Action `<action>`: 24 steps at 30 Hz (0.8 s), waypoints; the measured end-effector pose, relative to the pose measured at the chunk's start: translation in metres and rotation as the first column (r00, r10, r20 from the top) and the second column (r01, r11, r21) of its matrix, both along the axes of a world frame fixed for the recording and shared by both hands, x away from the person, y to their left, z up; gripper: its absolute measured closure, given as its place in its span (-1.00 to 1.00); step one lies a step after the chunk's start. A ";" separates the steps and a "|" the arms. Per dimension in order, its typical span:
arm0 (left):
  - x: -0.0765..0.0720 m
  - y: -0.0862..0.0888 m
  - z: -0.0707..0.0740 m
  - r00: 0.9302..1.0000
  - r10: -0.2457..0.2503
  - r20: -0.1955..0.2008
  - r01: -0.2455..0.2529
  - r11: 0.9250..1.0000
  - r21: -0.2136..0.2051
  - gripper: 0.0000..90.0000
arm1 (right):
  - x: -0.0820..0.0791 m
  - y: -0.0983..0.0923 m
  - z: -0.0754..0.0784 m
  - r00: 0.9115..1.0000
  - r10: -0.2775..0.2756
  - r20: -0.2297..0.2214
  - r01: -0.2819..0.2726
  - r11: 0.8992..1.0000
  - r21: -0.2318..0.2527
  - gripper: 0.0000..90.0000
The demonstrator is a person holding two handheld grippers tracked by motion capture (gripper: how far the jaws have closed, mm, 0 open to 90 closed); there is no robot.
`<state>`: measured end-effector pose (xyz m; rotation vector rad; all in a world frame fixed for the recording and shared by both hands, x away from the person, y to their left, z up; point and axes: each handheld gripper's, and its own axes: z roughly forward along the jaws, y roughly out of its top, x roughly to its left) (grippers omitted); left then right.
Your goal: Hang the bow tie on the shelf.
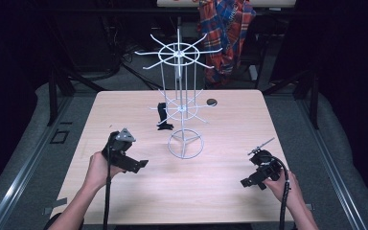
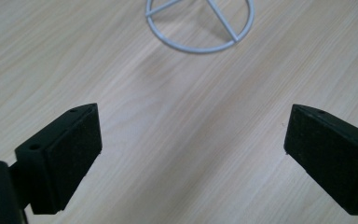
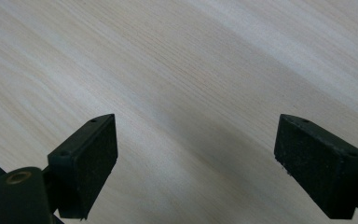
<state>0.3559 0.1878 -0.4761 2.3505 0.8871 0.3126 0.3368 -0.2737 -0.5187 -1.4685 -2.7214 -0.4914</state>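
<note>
Hand-held gripper (image 2: 193, 140) agape, wire rack (image 2: 199, 23) ahead

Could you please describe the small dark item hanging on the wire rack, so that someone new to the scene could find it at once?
Start at the white wire rack standing in the middle of the wooden table. Look to its lower ring of hooks, on the left side. The black item hangs there, reaching down to the tabletop; every other hook is bare, and it is the only dark thing on the white frame.

place: lab/studio | cues: dark curtains (image 1: 9, 57); metal frame rails (image 1: 52, 96); bare wooden table (image 1: 139, 201)
</note>
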 end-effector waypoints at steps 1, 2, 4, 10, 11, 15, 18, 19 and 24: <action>-0.002 0.001 -0.002 1.000 0.009 0.005 -0.009 1.000 0.008 -0.92 | 0.000 0.000 0.000 1.000 -0.005 -0.013 0.005 1.000 -0.001 -0.71; -0.004 0.001 -0.002 1.000 0.008 0.004 -0.008 1.000 0.011 -0.92 | -0.001 0.001 0.001 1.000 -0.005 0.002 0.005 1.000 -0.012 -0.71; -0.009 0.002 -0.003 0.999 0.020 0.032 -0.022 0.999 0.047 -0.92 | -0.001 0.001 0.001 1.000 -0.007 -0.002 0.007 1.000 -0.013 -0.71; -0.021 0.004 -0.008 0.999 0.043 0.025 -0.045 0.993 0.106 -0.92 | -0.001 0.001 0.000 1.000 0.003 -0.006 -0.003 1.000 -0.021 -0.71; -0.023 0.005 -0.011 0.999 0.051 0.014 -0.052 0.992 0.111 -0.92 | -0.001 0.002 0.000 1.000 0.002 -0.003 -0.002 1.000 -0.025 -0.71; -0.029 0.011 -0.018 0.996 0.076 -0.041 -0.071 0.991 0.115 -0.96 | -0.001 0.002 0.000 1.000 0.007 -0.008 -0.007 1.000 -0.020 -0.72; -0.031 0.015 -0.024 0.993 0.094 -0.077 -0.083 0.987 0.138 -0.97 | -0.002 0.002 0.000 1.000 0.006 -0.011 -0.006 1.000 -0.010 -0.72; -0.030 0.015 -0.025 0.991 0.104 -0.081 -0.091 0.983 0.157 -0.97 | -0.002 0.002 -0.001 1.000 0.009 -0.012 -0.009 1.000 -0.008 -0.72; -0.024 0.016 -0.029 0.990 0.112 -0.088 -0.095 0.979 0.183 -1.00 | -0.002 0.003 -0.001 1.000 0.011 -0.019 -0.011 1.000 0.000 -0.73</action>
